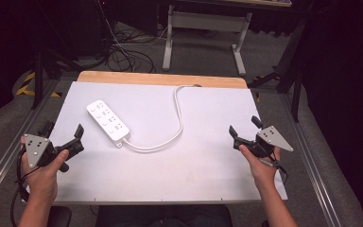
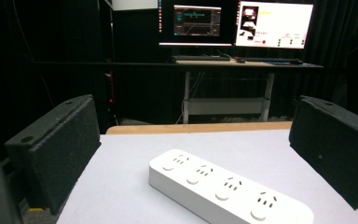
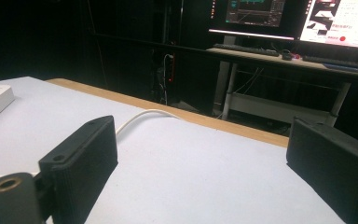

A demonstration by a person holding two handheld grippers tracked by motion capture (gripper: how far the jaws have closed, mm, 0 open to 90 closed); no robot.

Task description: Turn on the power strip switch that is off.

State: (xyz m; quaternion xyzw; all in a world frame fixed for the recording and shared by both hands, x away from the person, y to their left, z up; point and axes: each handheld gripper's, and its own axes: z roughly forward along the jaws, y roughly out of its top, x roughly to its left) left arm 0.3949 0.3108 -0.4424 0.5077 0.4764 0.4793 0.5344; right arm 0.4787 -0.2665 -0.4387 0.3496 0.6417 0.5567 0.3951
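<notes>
One white power strip [image 1: 108,119] with four sockets lies on the table [image 1: 208,161], one white cable [image 1: 177,118] attached; two monitors [image 2: 235,23] stand far behind.

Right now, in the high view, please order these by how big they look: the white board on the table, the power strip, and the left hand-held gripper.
1. White board, clearly the largest.
2. Left hand-held gripper and power strip look about alike; the gripper sits nearer the camera, so I would not rank them.

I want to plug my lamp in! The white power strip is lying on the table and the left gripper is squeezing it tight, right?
Not quite. The white power strip does lie on the table, but the left gripper isn't squeezing it. The high view shows that gripper apart from the strip, and the left gripper view shows its jaws wide open.
</notes>
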